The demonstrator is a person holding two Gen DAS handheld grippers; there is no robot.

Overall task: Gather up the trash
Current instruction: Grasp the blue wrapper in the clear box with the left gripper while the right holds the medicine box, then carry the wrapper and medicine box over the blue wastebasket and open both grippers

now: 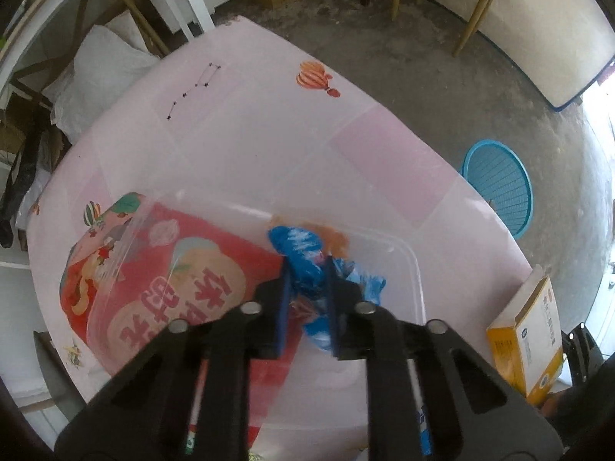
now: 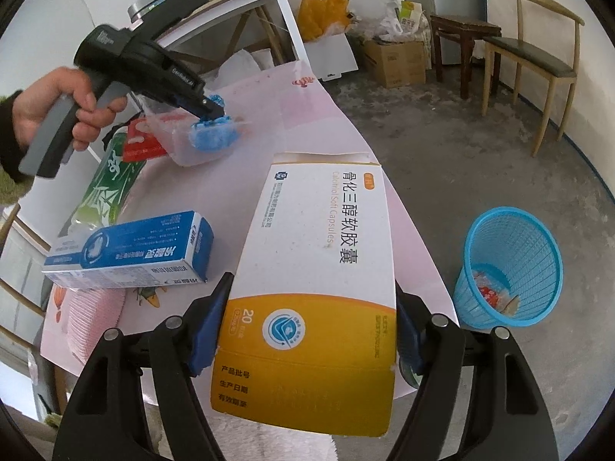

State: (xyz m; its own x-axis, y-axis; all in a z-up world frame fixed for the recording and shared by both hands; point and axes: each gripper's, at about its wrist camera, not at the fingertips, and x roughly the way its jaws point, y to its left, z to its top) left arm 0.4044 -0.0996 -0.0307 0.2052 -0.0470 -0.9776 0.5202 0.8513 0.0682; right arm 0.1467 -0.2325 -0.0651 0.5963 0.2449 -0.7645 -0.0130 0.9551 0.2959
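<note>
Left gripper (image 1: 307, 303) fingers clamp crumpled blue wrapper (image 1: 303, 253) inside a clear plastic tub (image 1: 417, 269); a red packet (image 1: 161, 280) lies left of them. Right gripper (image 2: 307, 330) squeezes a white-and-yellow medicine box (image 2: 315, 269); blue toothpaste box (image 2: 130, 249) left, blue wastebasket (image 2: 511, 269) right.

Soft daylight, fisheye-warped edges, slight blur

Grippers – two: left gripper (image 1: 307, 299), right gripper (image 2: 307, 330).
Hand (image 2: 57, 111) – one in view.
Blue wrapper (image 1: 307, 257) – one.
Clear tub (image 1: 384, 345) – one.
Cartons – two: white-and-yellow box (image 2: 319, 249), blue box (image 2: 130, 249).
Red packet (image 1: 165, 280) – one.
Green pack (image 2: 111, 176) – one.
Blue bin (image 2: 511, 269) – one.
Table (image 1: 250, 134) – one.
Wooden chair (image 2: 538, 57) – one.
Dark stool (image 2: 465, 27) – one.
Cardboard box (image 2: 399, 61) on floor – one.
</note>
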